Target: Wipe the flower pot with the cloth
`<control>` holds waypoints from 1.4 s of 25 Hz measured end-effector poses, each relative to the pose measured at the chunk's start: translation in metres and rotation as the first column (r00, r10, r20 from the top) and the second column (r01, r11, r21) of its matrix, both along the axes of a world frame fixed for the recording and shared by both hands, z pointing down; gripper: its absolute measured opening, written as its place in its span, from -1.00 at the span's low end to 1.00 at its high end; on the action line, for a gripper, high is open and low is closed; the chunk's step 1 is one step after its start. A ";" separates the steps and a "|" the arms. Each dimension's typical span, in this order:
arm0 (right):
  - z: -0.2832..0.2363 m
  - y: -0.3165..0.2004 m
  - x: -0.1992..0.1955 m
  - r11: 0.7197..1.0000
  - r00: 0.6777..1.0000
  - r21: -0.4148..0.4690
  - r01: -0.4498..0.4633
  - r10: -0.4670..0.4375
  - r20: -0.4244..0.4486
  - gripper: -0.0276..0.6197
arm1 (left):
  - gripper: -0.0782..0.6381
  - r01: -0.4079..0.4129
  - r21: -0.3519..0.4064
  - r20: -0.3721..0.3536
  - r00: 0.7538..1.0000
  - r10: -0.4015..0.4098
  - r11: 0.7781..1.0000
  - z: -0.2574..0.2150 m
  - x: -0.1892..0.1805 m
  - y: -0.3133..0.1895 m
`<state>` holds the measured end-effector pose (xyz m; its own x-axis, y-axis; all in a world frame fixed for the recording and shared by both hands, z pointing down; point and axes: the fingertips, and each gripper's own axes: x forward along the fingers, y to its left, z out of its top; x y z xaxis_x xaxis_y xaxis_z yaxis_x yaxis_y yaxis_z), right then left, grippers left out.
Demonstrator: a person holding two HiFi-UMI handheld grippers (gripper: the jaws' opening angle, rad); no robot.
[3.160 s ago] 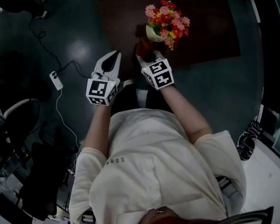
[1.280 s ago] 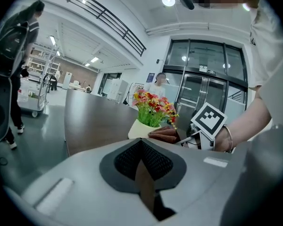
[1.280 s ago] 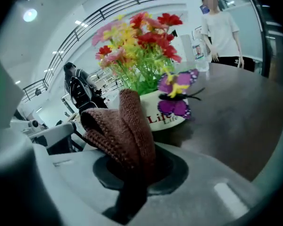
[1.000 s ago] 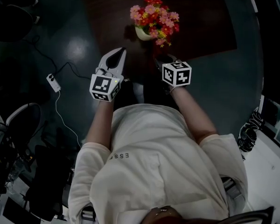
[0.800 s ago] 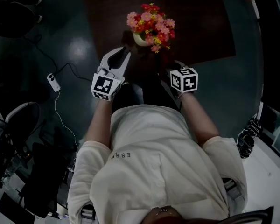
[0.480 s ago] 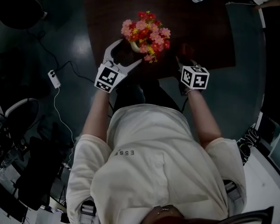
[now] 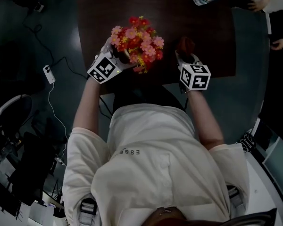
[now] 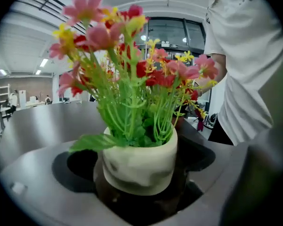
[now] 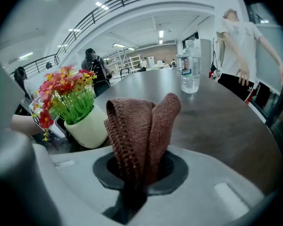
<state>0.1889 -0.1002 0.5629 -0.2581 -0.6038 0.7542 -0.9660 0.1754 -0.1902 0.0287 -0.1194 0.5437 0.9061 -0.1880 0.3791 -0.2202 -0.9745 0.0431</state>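
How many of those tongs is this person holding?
2. The left tongs are at the flower pot, jaws opening with the pot between them; the right tongs sit to the pot's right, shut on the brown cloth.

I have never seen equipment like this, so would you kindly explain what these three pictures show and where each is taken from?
There is no robot here: a person holds a two-jaw gripper in each hand. The head view looks down from a camera on the person's head; the other two come from cameras riding on the grippers, looking along the jaws. On the dark table stand a pale flower pot of flowers and a water bottle. The right gripper is shut on a brown cloth. The left gripper is at the pot, its jaws opening with the pot between them, not gripped. The marked cubes are part of the grippers.
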 end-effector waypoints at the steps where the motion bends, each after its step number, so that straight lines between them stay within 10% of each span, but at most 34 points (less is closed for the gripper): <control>1: 0.000 -0.004 -0.001 1.000 1.000 0.005 0.017 -0.017 -0.002 -0.78 | 0.77 -0.016 0.001 0.004 1.000 0.016 1.000 0.000 0.005 0.001; 12: -0.001 -0.028 -0.014 0.985 0.986 0.037 0.168 -0.168 0.000 -0.78 | 0.77 -0.050 -0.024 0.030 0.998 0.050 0.998 0.002 0.025 0.000; 21: 0.002 -0.024 -0.026 0.968 0.968 0.043 0.249 -0.248 -0.022 -0.78 | 0.79 0.249 -0.115 0.011 0.968 -0.249 0.962 -0.010 0.015 -0.006; 35: -0.067 -0.018 -0.119 0.920 0.931 0.219 0.325 -0.351 0.096 -0.78 | 0.79 0.378 -0.138 -0.015 0.924 -0.383 0.916 -0.124 0.008 -0.017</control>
<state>0.0697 -0.1184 0.4957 -0.5612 -0.5953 0.5751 -0.8111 0.5337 -0.2392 0.0363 -0.1362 0.4195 0.7910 -0.4731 0.3879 -0.5684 -0.8028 0.1801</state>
